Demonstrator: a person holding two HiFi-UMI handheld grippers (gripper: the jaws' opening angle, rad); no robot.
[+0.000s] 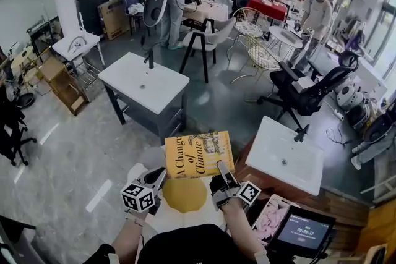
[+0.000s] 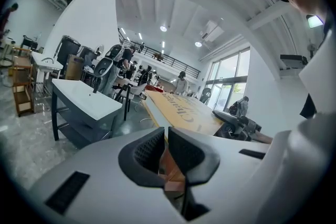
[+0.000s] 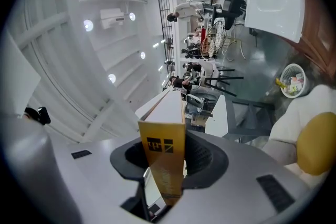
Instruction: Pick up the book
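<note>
A yellow hardback book with dark title lettering hangs in the air in front of me, held flat with its cover up. My left gripper is shut on the book's near left corner. In the left gripper view the jaws pinch a thin edge, and the book's cover stretches away beyond them. My right gripper is shut on the near right part of the book. In the right gripper view the yellow spine stands between the dark pads.
Below the book is a white seat with a round yellow cushion. White-topped sink cabinets stand ahead and to the right. A black office chair, a tablet screen and several people farther back fill the room.
</note>
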